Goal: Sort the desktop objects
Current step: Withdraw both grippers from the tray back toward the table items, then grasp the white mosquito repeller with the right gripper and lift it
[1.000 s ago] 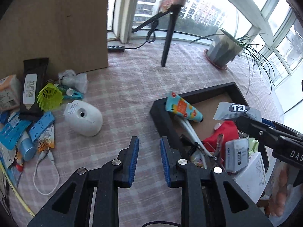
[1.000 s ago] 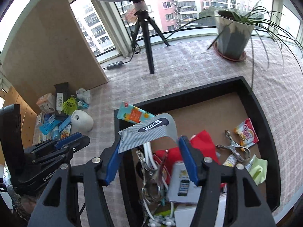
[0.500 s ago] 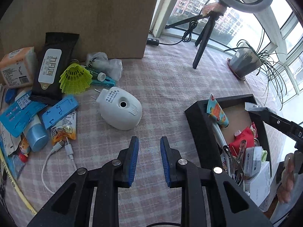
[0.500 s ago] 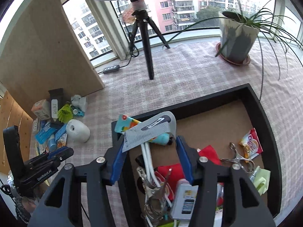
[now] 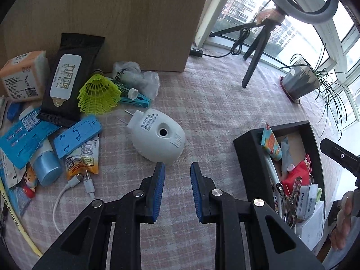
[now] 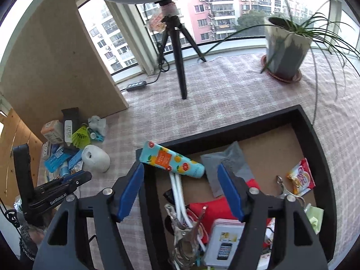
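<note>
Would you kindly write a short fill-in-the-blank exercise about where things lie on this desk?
1. The fruit-printed tube leans on the rim of the black ____.
2. The shuttlecock beside the black wipes pack is ____ in colour.
3. Nothing lies between the jaws of the left gripper, which points toward the white ____-shaped device.

Missing words: tray; yellow; dome

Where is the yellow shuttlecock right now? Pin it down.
In the left wrist view the yellow shuttlecock lies upper left, against the black wipes pack, with the white mouse-shaped device to its lower right.
</note>
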### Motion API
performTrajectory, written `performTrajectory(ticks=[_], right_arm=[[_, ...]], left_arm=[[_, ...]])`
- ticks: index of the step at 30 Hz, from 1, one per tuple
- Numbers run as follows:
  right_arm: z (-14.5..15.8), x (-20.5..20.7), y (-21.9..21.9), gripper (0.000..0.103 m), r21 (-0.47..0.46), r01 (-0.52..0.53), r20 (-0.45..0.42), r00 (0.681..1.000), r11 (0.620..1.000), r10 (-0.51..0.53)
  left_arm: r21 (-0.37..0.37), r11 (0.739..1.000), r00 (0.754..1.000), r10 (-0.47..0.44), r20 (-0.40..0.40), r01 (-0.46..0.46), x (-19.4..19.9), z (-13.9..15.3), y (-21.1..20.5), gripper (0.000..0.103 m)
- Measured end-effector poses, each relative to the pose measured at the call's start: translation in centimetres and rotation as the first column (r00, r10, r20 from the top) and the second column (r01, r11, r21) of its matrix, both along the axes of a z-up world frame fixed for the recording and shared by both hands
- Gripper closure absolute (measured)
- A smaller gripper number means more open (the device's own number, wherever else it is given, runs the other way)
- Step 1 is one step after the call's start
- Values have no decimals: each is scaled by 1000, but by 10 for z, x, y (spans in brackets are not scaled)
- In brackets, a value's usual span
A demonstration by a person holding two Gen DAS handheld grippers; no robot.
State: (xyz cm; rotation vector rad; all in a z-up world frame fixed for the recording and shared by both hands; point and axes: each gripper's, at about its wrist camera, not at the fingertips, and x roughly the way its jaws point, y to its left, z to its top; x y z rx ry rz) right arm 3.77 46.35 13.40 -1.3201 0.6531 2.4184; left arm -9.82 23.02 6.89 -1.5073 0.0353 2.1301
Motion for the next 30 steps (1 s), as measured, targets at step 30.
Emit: performTrajectory(ticks=[30], right_arm=[[-92, -177, -96, 49, -366, -244, 78, 954, 898, 290]], left_arm=[[89, 993, 997, 71, 43, -75, -27, -31, -21, 53]])
